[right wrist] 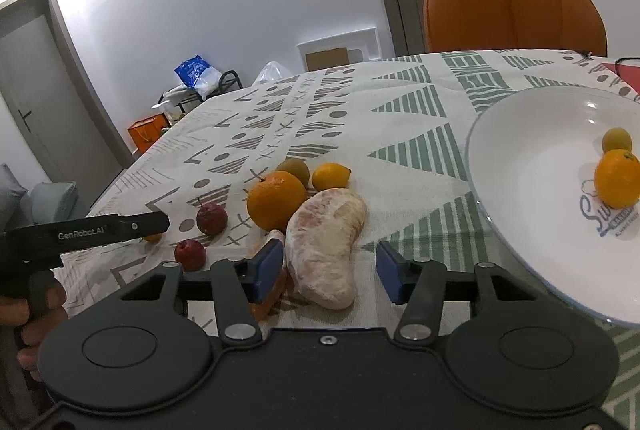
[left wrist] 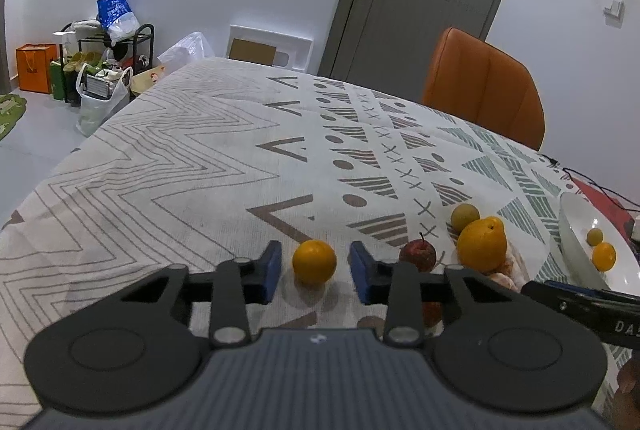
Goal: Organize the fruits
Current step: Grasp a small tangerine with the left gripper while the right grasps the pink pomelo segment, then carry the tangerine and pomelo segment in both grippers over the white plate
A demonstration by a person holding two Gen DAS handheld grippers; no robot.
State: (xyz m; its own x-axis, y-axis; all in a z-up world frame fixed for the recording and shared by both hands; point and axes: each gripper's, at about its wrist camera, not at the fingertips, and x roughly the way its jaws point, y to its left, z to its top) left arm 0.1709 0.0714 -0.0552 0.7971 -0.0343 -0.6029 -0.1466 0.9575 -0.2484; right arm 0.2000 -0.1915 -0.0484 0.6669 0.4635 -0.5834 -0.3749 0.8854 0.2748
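Observation:
My left gripper (left wrist: 315,272) is open, its blue pads either side of a small orange (left wrist: 314,261) on the patterned cloth, not touching it. To its right lie a red apple (left wrist: 417,256), a big orange (left wrist: 481,244) and a greenish fruit (left wrist: 464,216). My right gripper (right wrist: 328,272) is open around a peeled pomelo segment (right wrist: 326,250). Behind it are the big orange (right wrist: 276,200), a lemon (right wrist: 330,176), a kiwi-like fruit (right wrist: 295,170) and two red apples (right wrist: 211,217) (right wrist: 189,255). The white plate (right wrist: 532,190) at right holds an orange (right wrist: 617,183) and a small yellow-green fruit (right wrist: 616,140).
An orange chair (left wrist: 484,86) stands at the table's far side. The plate (left wrist: 576,250) sits at the table's right end, with black cables and a red item (left wrist: 596,194) behind it. The left gripper's black body (right wrist: 84,230) reaches in at left. Bags and a rack (left wrist: 104,62) stand on the floor.

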